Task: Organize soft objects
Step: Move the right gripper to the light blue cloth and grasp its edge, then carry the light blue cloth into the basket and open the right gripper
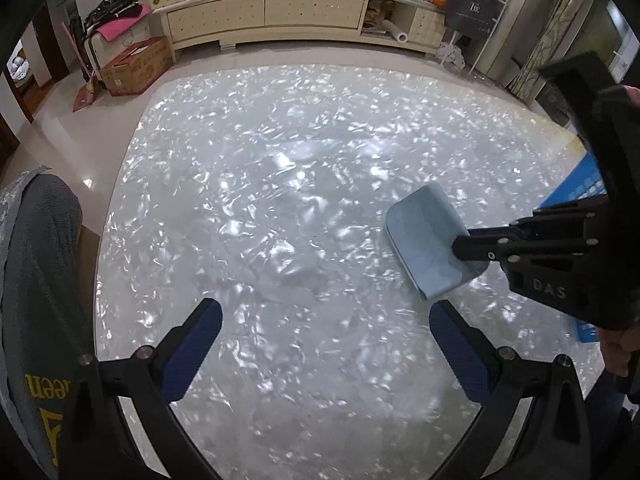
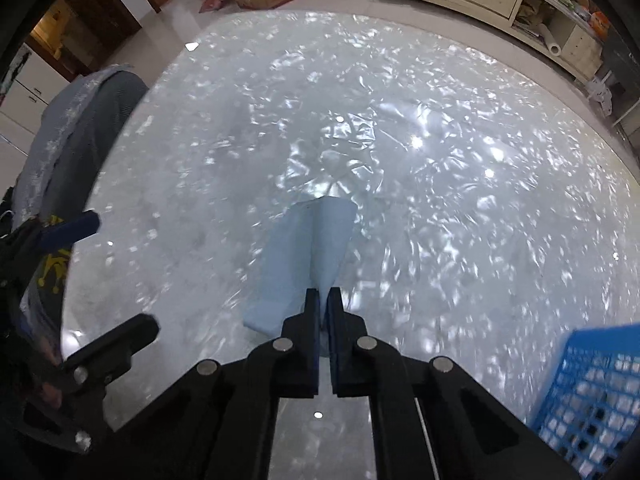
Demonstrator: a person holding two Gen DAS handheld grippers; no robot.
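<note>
Left-wrist and right-wrist views over the desk (image 1: 320, 200), whose top is lying under crinkled, glossy plastic sheeting.

Readable writing: my right gripper (image 2: 324, 300) is showing the raised letters "DAS" on its black body in the left-wrist view, at about 3 o'clock. A dark bag (image 1: 472, 10) hanging at about 1 o'clock is carrying pale script that seems to read "Zoe"; the smaller print under it is too fine to read. Yellow letters ending in "een" are running along a grey garment (image 1: 36, 280) at 9 o'clock. The print on the cardboard box (image 1: 138, 66) on the floor at 10 o'clock is illegible.

I am clenching my right gripper on a folded light-blue cloth (image 1: 428, 240); the pads are pressing on its near edge, and the rest is trailing toward 12 o'clock over the sheeting in the right-wrist view. My left gripper (image 1: 324, 348) is standing released, its blue-padded fingers wide apart with nothing between them, hovering over bare sheeting just beside the cloth.

A blue lattice basket (image 2: 592, 392) is sitting at 4 o'clock in the right-wrist view. A long cream cabinet (image 1: 272, 12) crowded with boxes is spanning 12 o'clock beyond the desk.
</note>
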